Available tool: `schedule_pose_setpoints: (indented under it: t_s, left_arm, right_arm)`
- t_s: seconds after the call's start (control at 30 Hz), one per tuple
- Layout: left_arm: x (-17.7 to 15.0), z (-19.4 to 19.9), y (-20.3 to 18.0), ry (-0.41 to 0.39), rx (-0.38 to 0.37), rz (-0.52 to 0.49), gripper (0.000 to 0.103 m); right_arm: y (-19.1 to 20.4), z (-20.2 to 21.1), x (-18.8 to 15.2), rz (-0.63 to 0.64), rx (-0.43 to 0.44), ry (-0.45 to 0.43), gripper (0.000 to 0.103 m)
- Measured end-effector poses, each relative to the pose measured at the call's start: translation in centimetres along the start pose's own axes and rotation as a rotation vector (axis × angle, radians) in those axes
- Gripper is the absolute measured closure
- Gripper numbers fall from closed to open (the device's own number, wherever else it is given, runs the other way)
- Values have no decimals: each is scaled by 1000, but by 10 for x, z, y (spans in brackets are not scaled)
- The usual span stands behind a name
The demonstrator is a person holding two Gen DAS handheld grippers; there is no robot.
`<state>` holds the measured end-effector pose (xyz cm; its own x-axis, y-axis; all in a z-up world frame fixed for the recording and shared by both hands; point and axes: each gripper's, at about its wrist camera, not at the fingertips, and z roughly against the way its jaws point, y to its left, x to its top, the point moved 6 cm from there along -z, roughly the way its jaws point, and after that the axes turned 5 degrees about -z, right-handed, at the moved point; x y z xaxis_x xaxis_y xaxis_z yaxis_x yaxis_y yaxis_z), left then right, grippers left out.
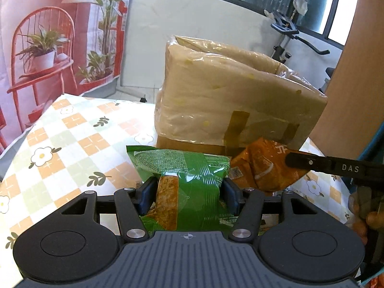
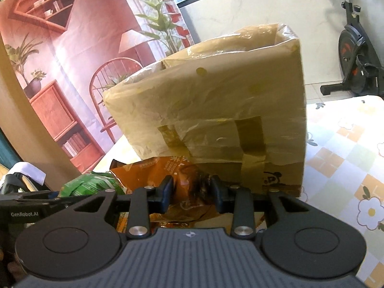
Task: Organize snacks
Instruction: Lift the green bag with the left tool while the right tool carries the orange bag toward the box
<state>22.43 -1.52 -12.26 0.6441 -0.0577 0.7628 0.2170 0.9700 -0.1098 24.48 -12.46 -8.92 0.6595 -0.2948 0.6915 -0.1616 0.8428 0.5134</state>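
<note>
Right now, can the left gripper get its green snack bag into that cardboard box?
Probably yes. The left gripper is clamped on the green snack bag, and the plastic-lined cardboard box stands directly ahead with its top open. The box wall rises above the bag, though, so it must be lifted over the rim.
</note>
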Motion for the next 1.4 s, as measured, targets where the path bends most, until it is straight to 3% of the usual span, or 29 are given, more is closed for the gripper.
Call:
schedule_pose_setpoints:
  t_s: [0.63, 0.8, 1.07, 1.4]
  left_arm:
    - [18, 22, 0, -59, 3, 12, 42]
    - [43, 33, -6, -107, -1, -88, 42]
    - [89, 48, -19, -189, -41, -158, 42]
    - [136, 50, -52, -291, -80, -245, 42]
  right_arm:
    - [-2, 54, 20, -58, 55, -125, 68]
    - [2, 67, 33, -59, 73, -156, 68]
    - [-2, 97, 55, -117, 108, -228, 68]
    - [9, 116, 120, -84, 188, -258, 69]
